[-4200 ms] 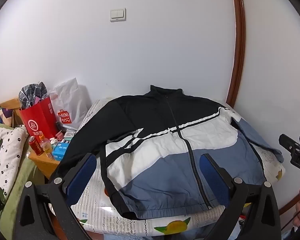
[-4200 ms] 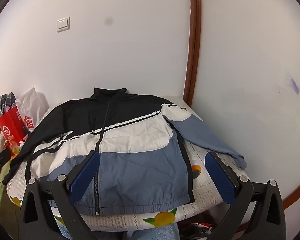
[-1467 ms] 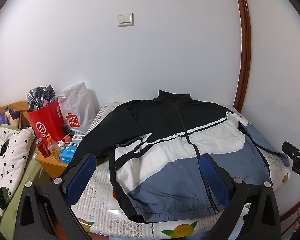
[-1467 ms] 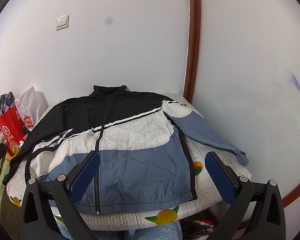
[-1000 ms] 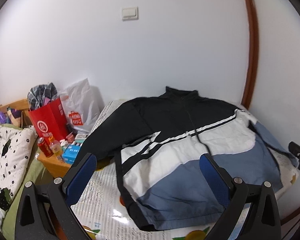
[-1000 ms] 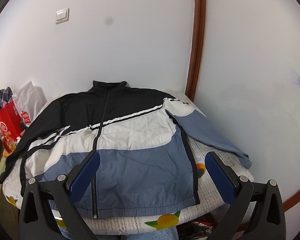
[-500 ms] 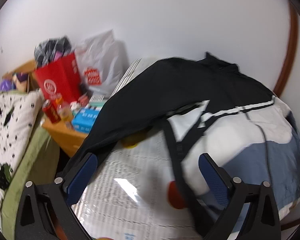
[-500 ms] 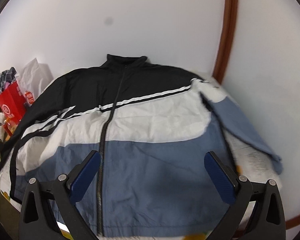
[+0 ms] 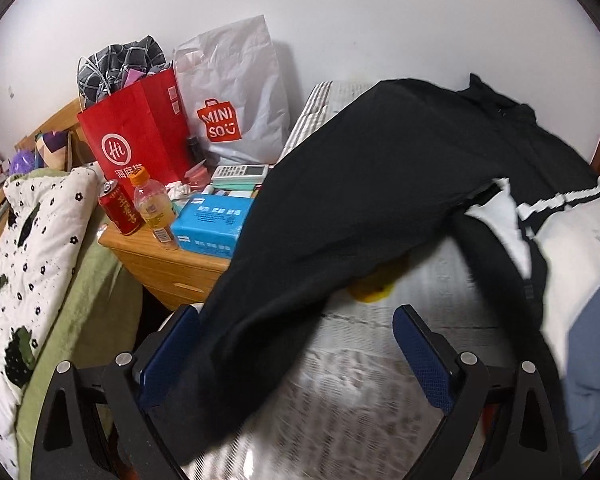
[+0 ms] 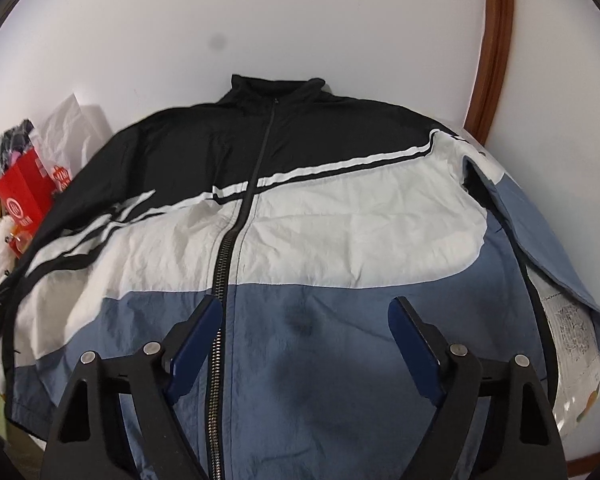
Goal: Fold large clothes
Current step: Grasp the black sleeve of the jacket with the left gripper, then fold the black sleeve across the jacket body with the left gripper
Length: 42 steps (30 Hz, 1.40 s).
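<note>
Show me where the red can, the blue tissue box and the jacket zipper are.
red can [image 9: 121,210], left wrist view, on its side label.
blue tissue box [image 9: 212,222], left wrist view, on its top face.
jacket zipper [image 10: 225,258], right wrist view, mid-length.

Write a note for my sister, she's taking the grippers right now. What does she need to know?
Left gripper: open, holding nothing; the black sleeve runs between its fingers, unpinched. Jaws have just been closing a little.
Right gripper: open, empty, over the blue front of the jacket beside the zipper. Jaws have just been closing too.
Jacket lies flat on the bed, zipped, collar at the wall, blue sleeve spread out to the right.
Done: nothing folded yet.
Left: fold in both sleeves, then fold the body.
</note>
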Tool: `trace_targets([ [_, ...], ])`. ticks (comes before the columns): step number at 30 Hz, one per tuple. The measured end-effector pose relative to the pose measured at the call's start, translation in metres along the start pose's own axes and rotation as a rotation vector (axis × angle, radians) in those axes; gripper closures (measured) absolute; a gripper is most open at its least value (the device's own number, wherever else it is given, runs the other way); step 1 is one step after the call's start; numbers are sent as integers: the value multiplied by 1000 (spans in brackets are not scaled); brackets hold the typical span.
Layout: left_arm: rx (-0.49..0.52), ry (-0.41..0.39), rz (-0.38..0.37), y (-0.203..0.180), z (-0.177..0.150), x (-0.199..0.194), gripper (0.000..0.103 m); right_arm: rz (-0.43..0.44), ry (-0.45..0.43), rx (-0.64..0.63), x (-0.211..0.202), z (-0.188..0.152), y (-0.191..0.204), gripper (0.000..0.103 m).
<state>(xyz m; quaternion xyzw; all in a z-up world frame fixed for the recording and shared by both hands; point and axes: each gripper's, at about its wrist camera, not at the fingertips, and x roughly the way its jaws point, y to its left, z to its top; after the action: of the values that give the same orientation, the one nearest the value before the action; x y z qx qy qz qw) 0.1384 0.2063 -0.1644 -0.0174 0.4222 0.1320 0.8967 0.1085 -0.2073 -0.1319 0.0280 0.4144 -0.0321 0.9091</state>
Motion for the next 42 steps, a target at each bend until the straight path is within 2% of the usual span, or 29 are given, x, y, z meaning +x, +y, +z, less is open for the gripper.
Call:
trace_targets([
  [4,23,11,30,2,-3,15,20,-28,14,-7,7,2,4,19],
  [6,16,8,16,5,-2,18,28,-35,15,2,9,3,5,19],
  [11,-28,3,-21,12,5,22,65,-50,32,30,10,4,6,19],
  [13,-43,12,-33,14,9,24,71,-51,32,29,8,4,8,19],
  [17,-43,7,-36,14,17,22,91,-62,19,15,0,5,12,19],
  [24,-74,-64,-39,11,53,-8,95,-80,-28,-3,-19,17,3,19],
  [29,-52,-147,-57,-12,89,-39,95,-67,-49,-4,-24,30,-11,19],
  [34,-17,-185,-125,-53,122,-57,95,-46,-63,6,-24,42,-28,19],
  [42,85,-216,-203,-150,164,-62,95,-34,-77,24,-16,59,-72,19],
])
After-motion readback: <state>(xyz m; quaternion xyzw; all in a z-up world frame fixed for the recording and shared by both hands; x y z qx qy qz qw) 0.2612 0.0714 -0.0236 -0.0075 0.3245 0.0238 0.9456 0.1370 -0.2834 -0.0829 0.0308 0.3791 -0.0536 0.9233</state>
